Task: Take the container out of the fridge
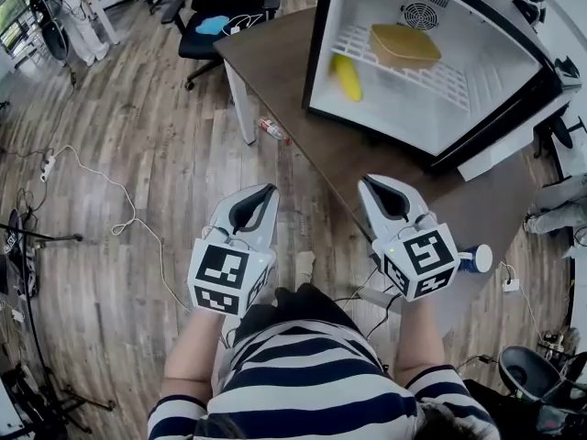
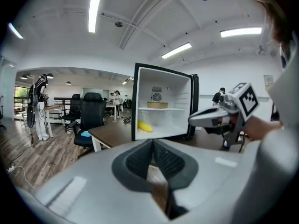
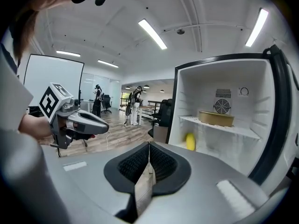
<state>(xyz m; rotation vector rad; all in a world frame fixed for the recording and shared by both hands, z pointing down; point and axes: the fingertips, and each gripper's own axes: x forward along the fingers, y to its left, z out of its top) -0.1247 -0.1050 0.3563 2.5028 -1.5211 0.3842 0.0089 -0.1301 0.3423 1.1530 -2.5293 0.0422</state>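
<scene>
An open mini fridge (image 1: 514, 99) stands on a brown table (image 1: 275, 62). On its white wire shelf rests a tan shallow container (image 1: 404, 46), also visible as the container (image 2: 158, 105) and the container (image 3: 216, 118). A yellow banana (image 1: 347, 77) lies on the fridge floor below the shelf. My left gripper (image 1: 268, 191) and right gripper (image 1: 367, 181) hover side by side well short of the fridge, over the floor and the table's near edge. Both are shut with nothing between the pads. Each gripper shows in the other's view: right gripper (image 2: 192, 120), left gripper (image 3: 106, 123).
The fridge door (image 1: 514, 145) stands swung open at the right. A black office chair (image 1: 220, 12) is at the table's far end. A small bottle (image 1: 273, 131) lies on the wooden floor beside a table leg. Cables trail across the floor at left. People stand far off.
</scene>
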